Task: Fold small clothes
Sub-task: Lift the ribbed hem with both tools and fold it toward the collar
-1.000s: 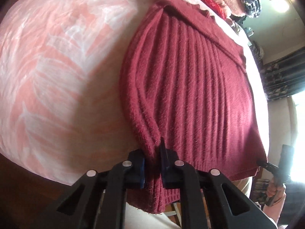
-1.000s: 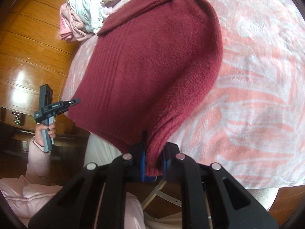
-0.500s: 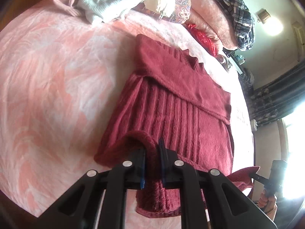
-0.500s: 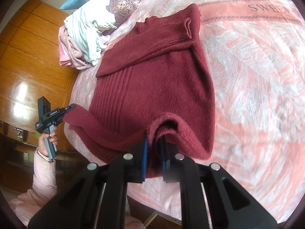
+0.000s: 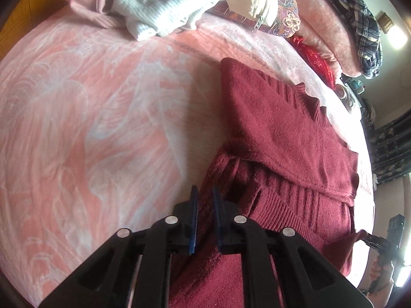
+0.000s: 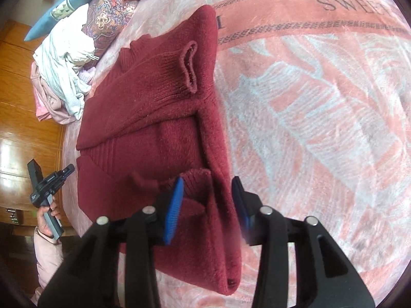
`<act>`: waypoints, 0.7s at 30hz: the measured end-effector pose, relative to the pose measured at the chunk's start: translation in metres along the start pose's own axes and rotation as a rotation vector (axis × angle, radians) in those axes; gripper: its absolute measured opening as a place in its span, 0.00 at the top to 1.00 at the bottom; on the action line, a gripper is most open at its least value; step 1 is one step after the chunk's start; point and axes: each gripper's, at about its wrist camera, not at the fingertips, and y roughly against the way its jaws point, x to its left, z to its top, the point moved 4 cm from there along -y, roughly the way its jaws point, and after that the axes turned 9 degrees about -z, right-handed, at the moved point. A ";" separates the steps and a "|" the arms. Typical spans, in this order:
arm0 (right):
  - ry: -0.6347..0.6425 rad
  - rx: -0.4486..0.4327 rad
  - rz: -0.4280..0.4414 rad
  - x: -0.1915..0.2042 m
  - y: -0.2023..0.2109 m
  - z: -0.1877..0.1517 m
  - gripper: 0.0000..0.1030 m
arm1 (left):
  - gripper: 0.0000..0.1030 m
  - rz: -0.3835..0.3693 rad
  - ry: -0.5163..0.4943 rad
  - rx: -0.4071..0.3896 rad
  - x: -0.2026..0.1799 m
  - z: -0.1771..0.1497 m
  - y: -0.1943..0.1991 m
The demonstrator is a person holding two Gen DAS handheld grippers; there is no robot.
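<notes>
A maroon knitted sweater (image 5: 282,133) lies on the pink patterned blanket (image 5: 90,128), its lower half doubled up over its body. My left gripper (image 5: 205,197) pinches the sweater's hem corner at the fold's left side; its jaws are just opening, with cloth still between the pads. In the right wrist view the sweater (image 6: 154,118) shows its folded sleeve and cuff. My right gripper (image 6: 208,187) has its jaws opening wide, with the other hem corner lying loose between them. Each gripper appears in the other's view: the left gripper (image 6: 64,172) and the right gripper (image 5: 370,241).
A heap of white and pink clothes (image 5: 167,5) sits at the bed's far side, beside patterned pillows (image 6: 108,12) and a plaid garment (image 5: 359,12). Wooden panelling (image 6: 25,128) lies past the bed's left edge. Bare blanket (image 6: 321,102) stretches right of the sweater.
Both grippers carried the hem from the bed's near edge up toward the collar, folding the sweater in half. The right jaws have spread apart and released the cloth.
</notes>
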 end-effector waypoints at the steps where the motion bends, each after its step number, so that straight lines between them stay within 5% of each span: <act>1: 0.010 -0.009 -0.002 -0.002 0.005 -0.002 0.55 | 0.80 -0.004 -0.012 -0.010 -0.001 0.000 0.004; 4: 0.055 -0.028 0.012 0.001 0.019 -0.009 0.44 | 0.55 -0.020 -0.085 -0.014 -0.011 -0.004 0.013; 8: 0.135 -0.027 -0.004 0.012 0.024 -0.021 0.41 | 0.50 -0.002 -0.208 0.028 -0.031 -0.016 0.006; 11: 0.172 -0.007 -0.018 0.020 0.016 -0.029 0.40 | 0.50 0.063 -0.290 0.079 -0.037 -0.026 -0.011; 18: 0.171 0.025 -0.022 0.020 0.001 -0.034 0.40 | 0.50 0.088 -0.347 0.157 -0.041 -0.044 -0.036; 20: 0.171 0.027 -0.017 0.019 0.001 -0.034 0.40 | 0.55 0.086 -0.354 0.168 -0.041 -0.046 -0.040; 21: 0.172 0.026 -0.014 0.018 0.002 -0.034 0.40 | 0.67 0.077 -0.353 0.173 -0.041 -0.046 -0.041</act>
